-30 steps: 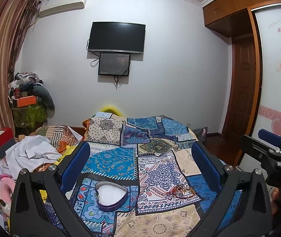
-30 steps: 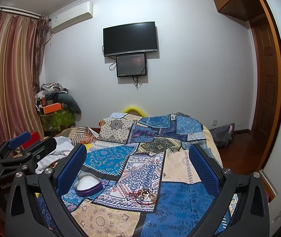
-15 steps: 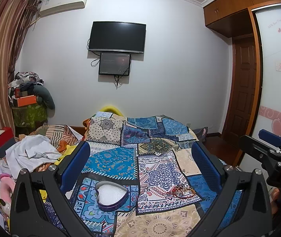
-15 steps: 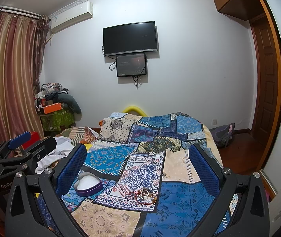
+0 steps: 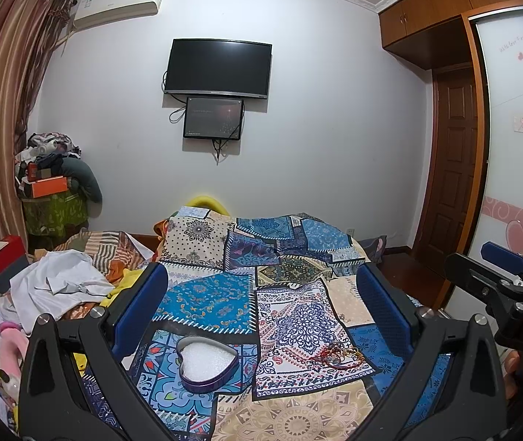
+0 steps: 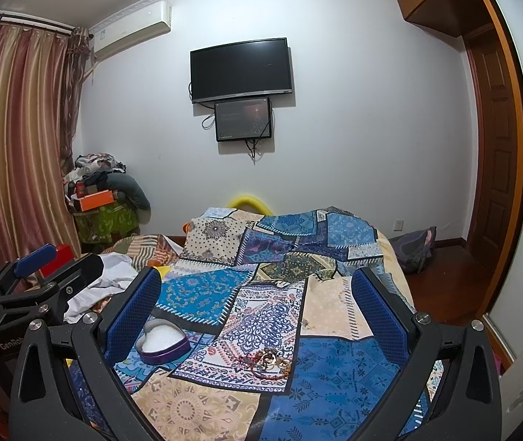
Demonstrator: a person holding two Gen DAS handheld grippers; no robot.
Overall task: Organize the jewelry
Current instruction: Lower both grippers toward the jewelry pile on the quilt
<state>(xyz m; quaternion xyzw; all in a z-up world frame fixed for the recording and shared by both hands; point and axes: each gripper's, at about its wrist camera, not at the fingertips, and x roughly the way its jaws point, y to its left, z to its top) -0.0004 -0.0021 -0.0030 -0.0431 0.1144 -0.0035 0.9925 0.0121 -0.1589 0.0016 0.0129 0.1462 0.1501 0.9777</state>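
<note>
A purple heart-shaped tin (image 5: 208, 364) with white foam inside lies open on the patchwork bedspread (image 5: 224, 301); it also shows in the right wrist view (image 6: 164, 341). A small pile of jewelry (image 5: 338, 353), red cord and gold rings, lies to its right, also seen in the right wrist view (image 6: 268, 362). My left gripper (image 5: 263, 283) is open and empty, held above the bed in front of the tin. My right gripper (image 6: 257, 281) is open and empty, above the jewelry. Each gripper shows at the edge of the other's view.
White cloth and striped bedding (image 5: 59, 286) are heaped on the bed's left. A red box (image 5: 2, 261) and a cluttered stand (image 5: 52, 198) are at the left wall. A TV (image 5: 219, 68) hangs on the far wall. A wooden door (image 5: 456, 169) is right.
</note>
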